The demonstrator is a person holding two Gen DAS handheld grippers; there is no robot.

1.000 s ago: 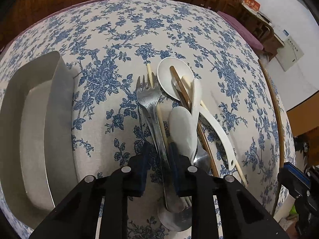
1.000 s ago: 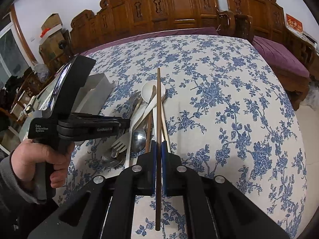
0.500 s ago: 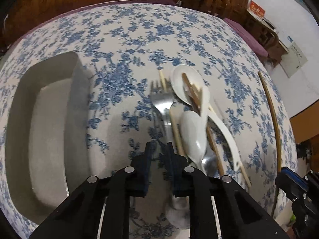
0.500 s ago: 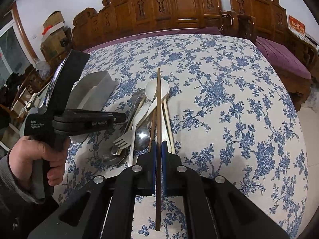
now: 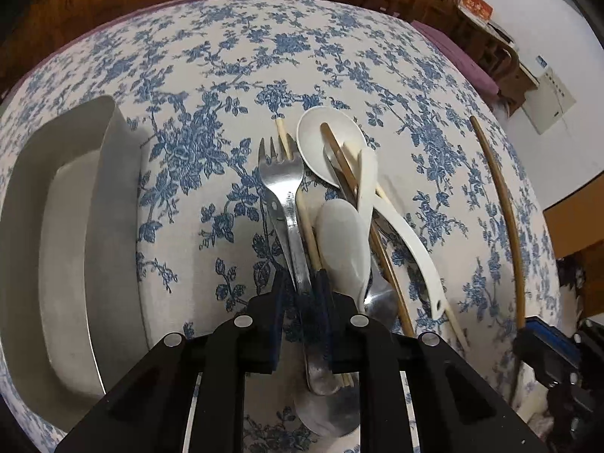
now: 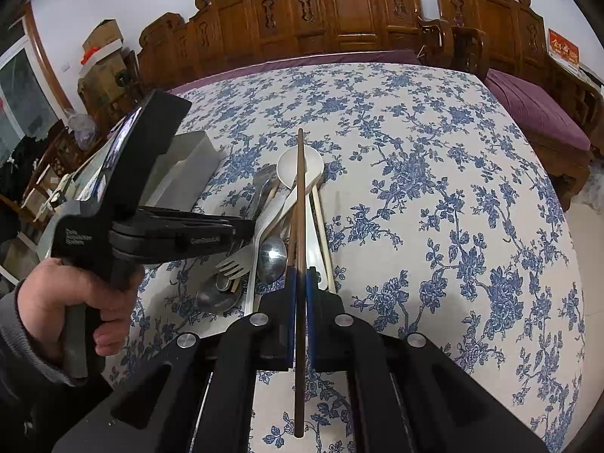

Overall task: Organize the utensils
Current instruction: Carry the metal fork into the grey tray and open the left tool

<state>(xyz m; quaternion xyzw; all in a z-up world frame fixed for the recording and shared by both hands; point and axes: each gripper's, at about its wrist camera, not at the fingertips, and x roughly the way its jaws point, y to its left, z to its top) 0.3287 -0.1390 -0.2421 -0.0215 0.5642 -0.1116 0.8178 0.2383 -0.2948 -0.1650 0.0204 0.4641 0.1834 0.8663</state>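
Note:
A pile of utensils lies on the flowered tablecloth: a metal fork (image 5: 281, 188), white ceramic spoons (image 5: 326, 143), a pale spoon (image 5: 341, 238), chopsticks and a metal spoon (image 6: 271, 258). My left gripper (image 5: 302, 283) is shut on the metal fork's handle, low over the pile. My right gripper (image 6: 298, 275) is shut on a dark brown chopstick (image 6: 300, 226) and holds it above the pile, pointing away. That chopstick also shows at the right of the left wrist view (image 5: 506, 207). A grey metal tray (image 5: 64, 234) lies left of the pile.
The tray (image 6: 188, 158) shows behind the left gripper body (image 6: 151, 196) in the right wrist view. Carved wooden furniture (image 6: 339, 11) stands beyond the table's far edge. A purple cushioned bench (image 6: 536, 113) is at the right.
My left gripper closed from open onto the metal fork's handle and shifted slightly over the pile. My right gripper kept holding the brown chopstick almost still.

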